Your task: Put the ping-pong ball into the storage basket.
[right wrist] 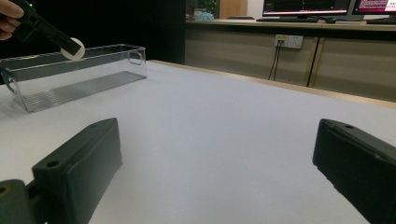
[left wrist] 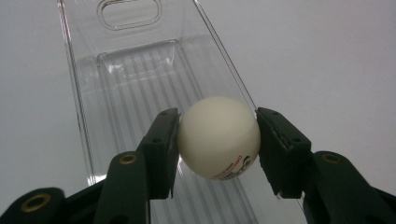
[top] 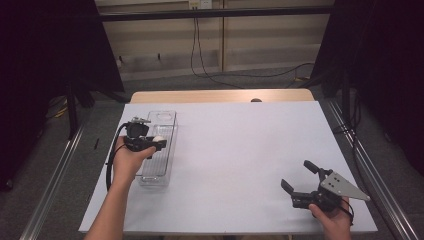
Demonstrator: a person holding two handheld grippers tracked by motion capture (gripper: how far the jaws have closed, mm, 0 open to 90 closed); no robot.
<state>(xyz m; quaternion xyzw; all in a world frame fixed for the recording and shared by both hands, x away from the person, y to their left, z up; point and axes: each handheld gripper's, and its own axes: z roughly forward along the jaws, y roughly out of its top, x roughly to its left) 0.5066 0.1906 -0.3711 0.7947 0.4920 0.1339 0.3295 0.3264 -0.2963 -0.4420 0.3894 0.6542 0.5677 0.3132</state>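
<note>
White ball (left wrist: 218, 136), smooth, red-black print underneath.

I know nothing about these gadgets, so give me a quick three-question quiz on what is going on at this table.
1. True or false: the left gripper is shut on a white ball.
2. What lies directly under that ball? A) a clear plastic bin B) a wooden bowl C) a metal pan
3. Fill in: the right gripper has its jaws ____ with nothing between them.

Key
1. True; both pads press on the ball.
2. A; the clear plastic bin sits on the white table.
3. Open.
</note>
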